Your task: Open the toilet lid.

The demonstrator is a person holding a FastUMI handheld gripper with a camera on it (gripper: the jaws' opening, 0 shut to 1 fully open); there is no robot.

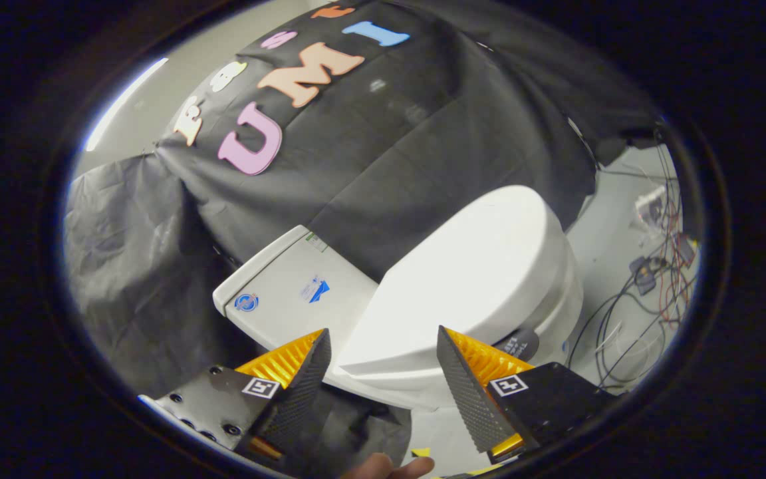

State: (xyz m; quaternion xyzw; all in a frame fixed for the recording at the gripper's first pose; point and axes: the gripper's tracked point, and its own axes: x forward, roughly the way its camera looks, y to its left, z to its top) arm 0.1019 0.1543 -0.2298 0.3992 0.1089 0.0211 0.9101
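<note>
Tongs [383, 346] stand spread apart and released, gripping nothing, their two fingers [303, 392] set to either side of the near rim of the toilet lid [469, 273]. That white lid lies closed and flat on the toilet bowl [556, 299], just ahead of the fingers. Beyond the lid sits the white cistern [290, 293] against the black cloth wall [389, 146]. Loose cables [629, 313] trail over the pale floor [612, 219] beside the bowl. Part of a hand [389, 468] shows beneath the tongs.
</note>
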